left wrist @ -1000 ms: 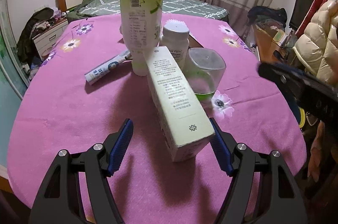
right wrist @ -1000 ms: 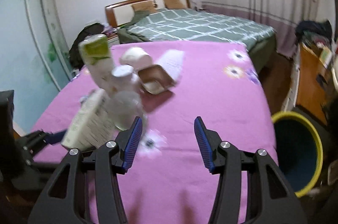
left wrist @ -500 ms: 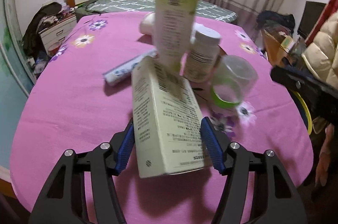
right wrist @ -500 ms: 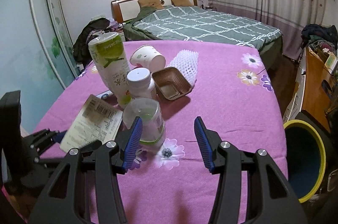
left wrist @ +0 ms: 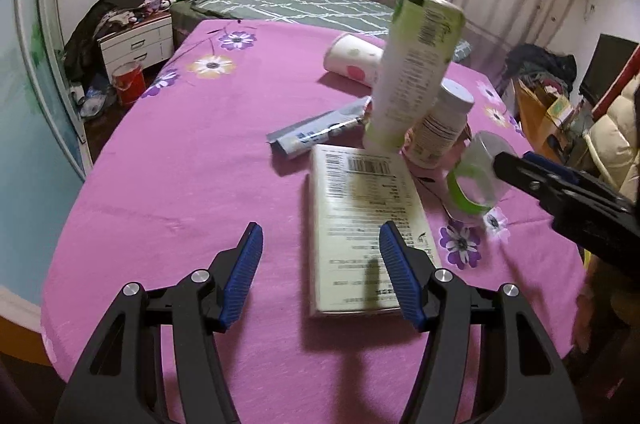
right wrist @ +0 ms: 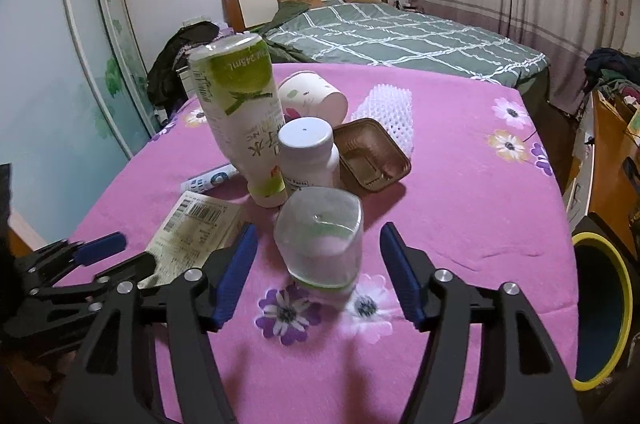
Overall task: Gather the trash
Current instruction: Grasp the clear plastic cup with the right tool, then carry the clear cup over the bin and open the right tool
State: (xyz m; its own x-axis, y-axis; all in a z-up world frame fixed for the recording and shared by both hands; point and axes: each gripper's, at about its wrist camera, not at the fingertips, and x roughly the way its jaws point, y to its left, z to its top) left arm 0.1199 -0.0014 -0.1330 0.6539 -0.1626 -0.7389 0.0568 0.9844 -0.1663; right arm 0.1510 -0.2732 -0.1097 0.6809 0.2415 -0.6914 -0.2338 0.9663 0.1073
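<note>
Pink cloth with flowers covers the table, and a bed with a green checked blanket stands behind it. Lots of trash sits on the cloth.

A tall green and white bottle stands near the middle. A white pill bottle stands just beside it. A brown tray sits next to the pill bottle, and a white foam net lies at the far side of the tray. A paper cup lies on its side behind them. A blue and white tube lies flat near the tall bottle.

A flat box with a bar code lies on the cloth in front of the tall bottle. The left gripper is over its near end. Its jaws have just been closing, but they are not holding the box. One blue pad is over the box and the other pad is off to the side with bare cloth under it.

A clear cup with a green band stands upside down on the cloth. It is between the pads of the right gripper. Those jaws have just been opening, and there is a gap on each side of the cup, so the cup is let go.

A bin with a yellow rim stands on the floor beside the table
</note>
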